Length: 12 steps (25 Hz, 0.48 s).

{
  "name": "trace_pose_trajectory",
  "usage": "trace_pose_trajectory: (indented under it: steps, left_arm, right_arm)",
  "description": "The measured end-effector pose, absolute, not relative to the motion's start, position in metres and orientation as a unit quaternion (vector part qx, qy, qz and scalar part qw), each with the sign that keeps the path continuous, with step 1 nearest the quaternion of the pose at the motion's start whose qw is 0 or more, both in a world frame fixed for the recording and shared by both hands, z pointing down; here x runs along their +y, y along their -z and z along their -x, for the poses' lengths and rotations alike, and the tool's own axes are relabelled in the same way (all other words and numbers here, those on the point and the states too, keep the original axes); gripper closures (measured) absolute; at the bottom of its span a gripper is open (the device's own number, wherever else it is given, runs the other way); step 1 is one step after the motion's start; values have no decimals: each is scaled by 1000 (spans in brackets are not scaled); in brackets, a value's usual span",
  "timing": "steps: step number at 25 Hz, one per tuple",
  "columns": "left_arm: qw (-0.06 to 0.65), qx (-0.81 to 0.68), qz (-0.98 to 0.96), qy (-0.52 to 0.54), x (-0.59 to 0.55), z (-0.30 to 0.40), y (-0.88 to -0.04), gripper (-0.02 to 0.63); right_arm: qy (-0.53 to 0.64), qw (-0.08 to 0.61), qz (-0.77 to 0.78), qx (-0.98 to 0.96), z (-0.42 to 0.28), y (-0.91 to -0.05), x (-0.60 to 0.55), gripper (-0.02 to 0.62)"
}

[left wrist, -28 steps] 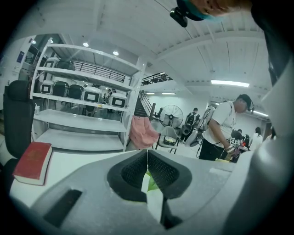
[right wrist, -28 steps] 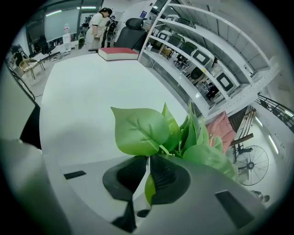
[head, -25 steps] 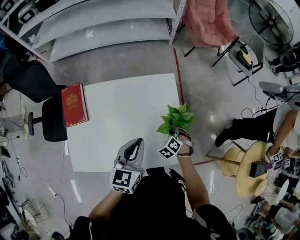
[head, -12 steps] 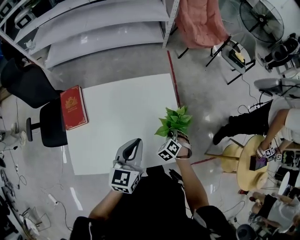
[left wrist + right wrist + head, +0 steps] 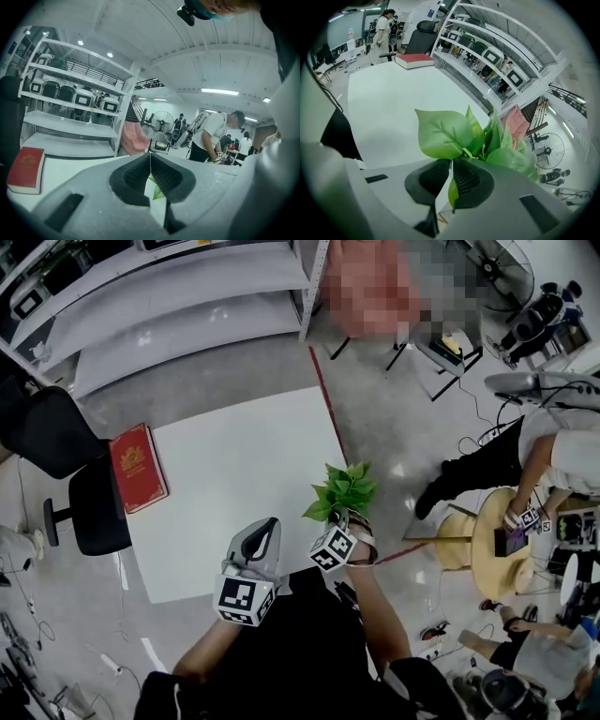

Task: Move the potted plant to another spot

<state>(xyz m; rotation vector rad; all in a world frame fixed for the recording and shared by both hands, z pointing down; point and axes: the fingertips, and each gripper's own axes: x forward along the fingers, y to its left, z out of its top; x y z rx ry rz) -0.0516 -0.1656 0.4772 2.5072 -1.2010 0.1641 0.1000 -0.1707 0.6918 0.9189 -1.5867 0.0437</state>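
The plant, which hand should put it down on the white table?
Right. The right gripper has its jaws shut on the plant, holding it near the right edge of the table. The left gripper is shut on nothing, beside it.

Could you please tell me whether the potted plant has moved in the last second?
No, hardly: the potted plant remains over the table's right edge, equally far from the red book.
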Motion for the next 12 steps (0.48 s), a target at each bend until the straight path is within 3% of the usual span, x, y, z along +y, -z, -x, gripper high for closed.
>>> trace_pose_trajectory:
  steps: [12]
  left_arm:
    - [175, -341, -922, -59, -130, 49, -479, 588]
  right_arm:
    - [-54, 606, -461, -646, -102, -676, -111, 580]
